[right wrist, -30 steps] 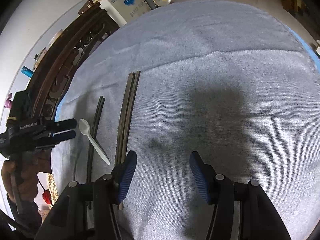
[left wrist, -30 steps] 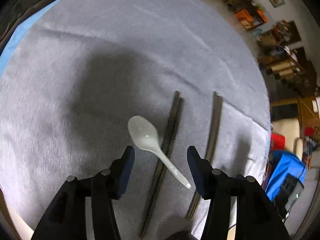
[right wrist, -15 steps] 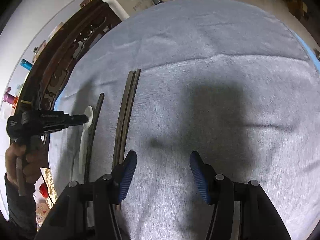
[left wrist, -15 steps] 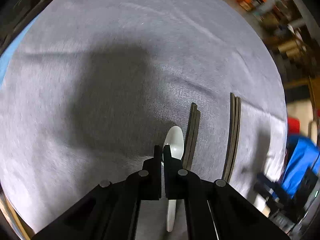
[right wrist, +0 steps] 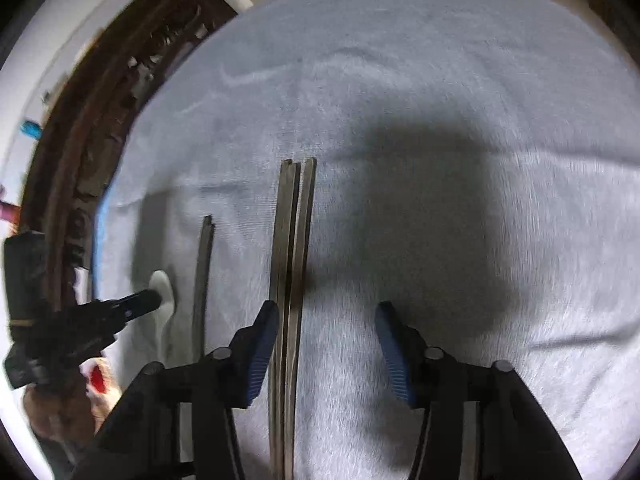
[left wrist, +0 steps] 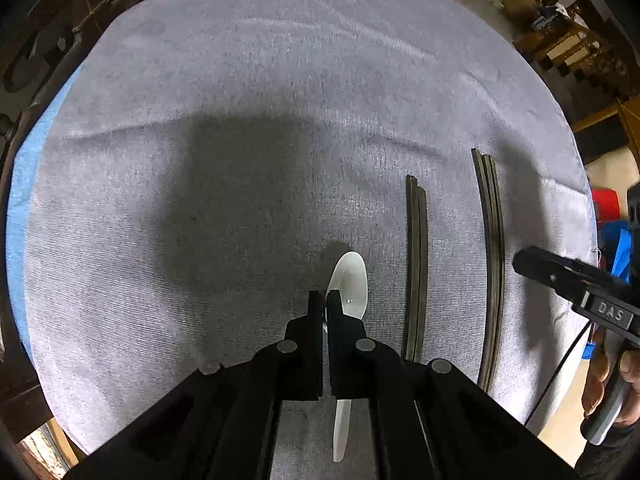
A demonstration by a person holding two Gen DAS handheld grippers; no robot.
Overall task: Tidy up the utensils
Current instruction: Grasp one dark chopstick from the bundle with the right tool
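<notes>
Looking down from the left wrist, the left claw [left wrist: 324,300] is pinched onto the white spoon [left wrist: 350,280] where bowl meets handle; a second ago its jaws stood wide with the spoon lying slantwise between them. The spoon now runs lengthwise beside the near pair of chopsticks [left wrist: 416,268], just apart from it. A second pair of chopsticks [left wrist: 492,264] lies further right, close to the cloth's right edge, where the right claw [left wrist: 536,264] comes in with a hand [left wrist: 612,392] on its grip. No holder shows. The grey cloth [left wrist: 240,160] on the bench is bare to the left and ahead (plenty of room there).

From the right wrist, blurred, the right claw [right wrist: 326,324] is half open and closing, its left finger just beside the second pair [right wrist: 292,280], nothing pressed between its pads. A second ago that pair lay well to its left. The near pair [right wrist: 202,276] and spoon [right wrist: 162,292] lie near the cloth's left edge, by dark carved wood [right wrist: 84,140].
</notes>
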